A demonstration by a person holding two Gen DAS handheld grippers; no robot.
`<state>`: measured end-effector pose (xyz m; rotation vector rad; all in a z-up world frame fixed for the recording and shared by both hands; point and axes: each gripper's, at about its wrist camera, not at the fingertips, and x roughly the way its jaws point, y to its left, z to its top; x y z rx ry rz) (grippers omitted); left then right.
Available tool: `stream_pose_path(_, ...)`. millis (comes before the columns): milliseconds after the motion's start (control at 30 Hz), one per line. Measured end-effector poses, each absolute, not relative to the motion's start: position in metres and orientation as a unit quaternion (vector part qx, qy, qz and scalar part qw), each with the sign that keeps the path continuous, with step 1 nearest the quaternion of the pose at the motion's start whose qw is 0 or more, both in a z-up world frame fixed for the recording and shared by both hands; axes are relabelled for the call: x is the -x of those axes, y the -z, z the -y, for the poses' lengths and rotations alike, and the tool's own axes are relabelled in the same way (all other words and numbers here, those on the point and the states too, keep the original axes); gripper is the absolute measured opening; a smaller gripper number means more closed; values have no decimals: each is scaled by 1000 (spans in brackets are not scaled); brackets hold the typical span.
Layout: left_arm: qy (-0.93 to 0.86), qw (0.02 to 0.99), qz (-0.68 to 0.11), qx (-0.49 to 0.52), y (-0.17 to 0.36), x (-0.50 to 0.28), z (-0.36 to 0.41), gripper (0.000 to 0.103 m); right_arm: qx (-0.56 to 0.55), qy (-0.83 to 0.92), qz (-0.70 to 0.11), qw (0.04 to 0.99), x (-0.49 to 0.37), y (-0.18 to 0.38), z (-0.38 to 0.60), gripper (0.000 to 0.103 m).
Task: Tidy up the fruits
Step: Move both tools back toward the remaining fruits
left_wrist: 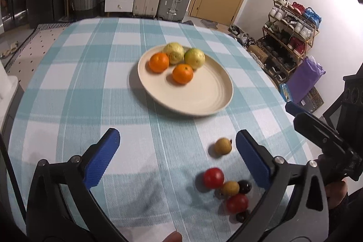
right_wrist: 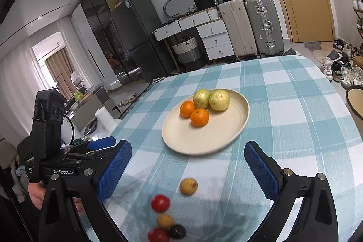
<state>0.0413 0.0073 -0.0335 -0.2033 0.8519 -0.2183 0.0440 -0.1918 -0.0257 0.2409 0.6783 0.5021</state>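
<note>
A cream plate (left_wrist: 204, 94) on the checked cloth holds two oranges (left_wrist: 158, 62) and two yellow-green fruits (left_wrist: 194, 58) at its far side. Nearer me lie several small fruits: a tan one (left_wrist: 223, 146) alone, then a cluster with red cherry tomatoes (left_wrist: 213, 177), another tan one and dark ones (left_wrist: 245, 186). My left gripper (left_wrist: 177, 135) hangs open over the cloth, the lone tan fruit just inside its right finger. My right gripper (right_wrist: 188, 145) is open too, above the plate's (right_wrist: 199, 140) near rim, with the tan fruit (right_wrist: 188, 186) and tomato (right_wrist: 160, 203) below it. Nothing is held.
The table (left_wrist: 90, 83) wears a blue and white checked cloth. A second cream bowl (right_wrist: 356, 101) shows at the right edge. Suitcases (right_wrist: 264, 26), white drawers and a shoe rack (left_wrist: 292, 28) stand beyond the table. A hand (right_wrist: 36, 194) holds the left gripper's handle.
</note>
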Motion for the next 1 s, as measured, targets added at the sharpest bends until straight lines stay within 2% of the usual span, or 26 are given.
stream_pose_path(467, 97, 887, -438, 110, 72, -13, -8, 102, -115, -249, -351, 895, -12, 50, 192, 102)
stream_pose_path(1000, 94, 876, -450, 145, 99, -13, -22, 102, -135, -251, -407, 868, -37, 86, 169, 101)
